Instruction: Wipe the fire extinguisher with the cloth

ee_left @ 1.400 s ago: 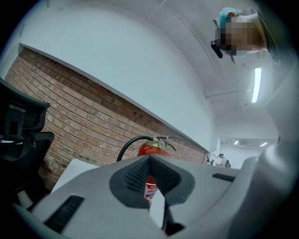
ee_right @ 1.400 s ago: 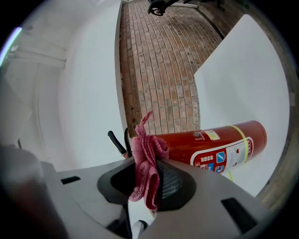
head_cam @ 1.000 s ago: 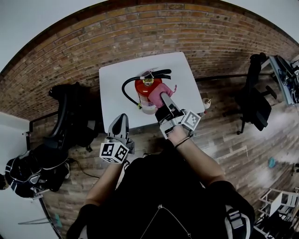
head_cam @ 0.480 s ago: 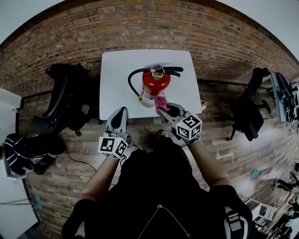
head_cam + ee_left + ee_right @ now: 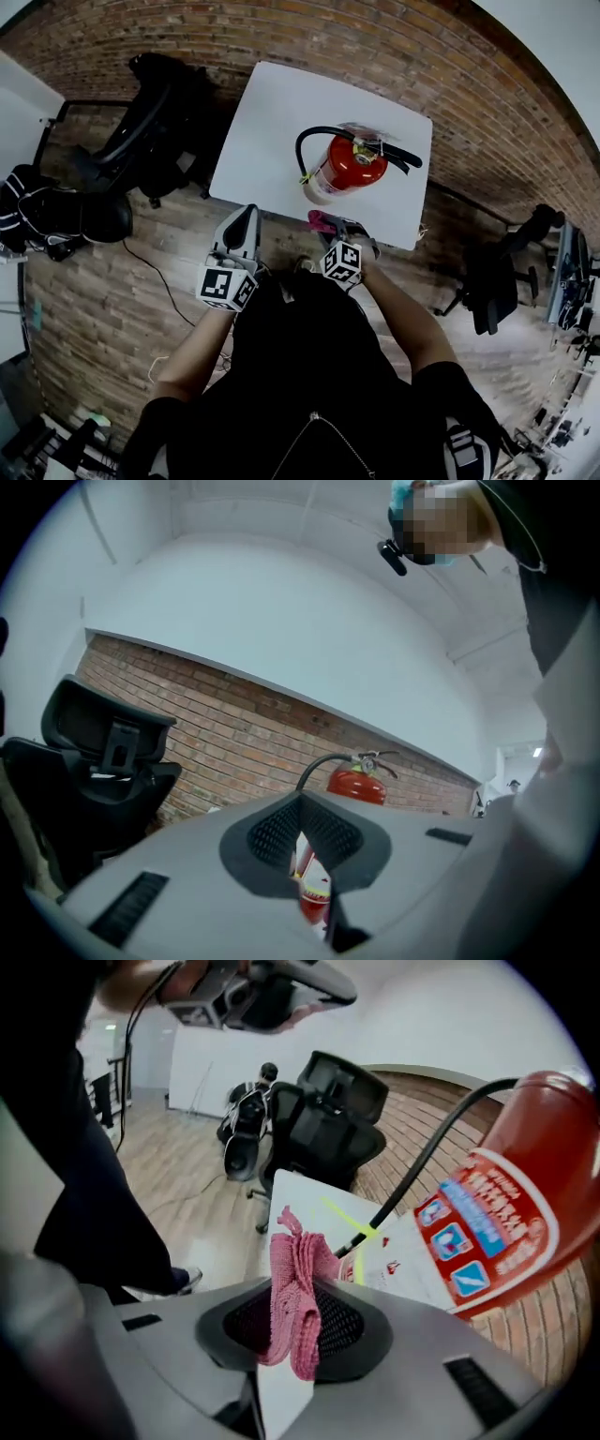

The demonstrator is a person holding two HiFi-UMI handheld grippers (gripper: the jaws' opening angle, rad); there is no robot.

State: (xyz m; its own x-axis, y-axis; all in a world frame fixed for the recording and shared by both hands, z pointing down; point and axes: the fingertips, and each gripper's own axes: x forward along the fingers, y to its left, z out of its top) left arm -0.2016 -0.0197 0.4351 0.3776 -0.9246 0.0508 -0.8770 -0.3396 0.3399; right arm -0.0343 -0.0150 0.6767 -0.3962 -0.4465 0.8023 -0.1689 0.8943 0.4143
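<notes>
Our right gripper (image 5: 325,225) has its jaws pinched tight on the pink cloth (image 5: 294,1290) — it's bunched betw. the pads and sticks up past the tips. The gripper sits at the near edge of the white table (image 5: 267,112), just beside the red fire extinguisher (image 5: 345,167), which stands on the tabletop w/ its black hose (image 5: 307,139) looping off the valve. We can't tell if cloth touches cylinder. Our left gripper (image 5: 247,216) — jaws together, nothing held — hangs near that same edge, aimed at the extinguisher.
</notes>
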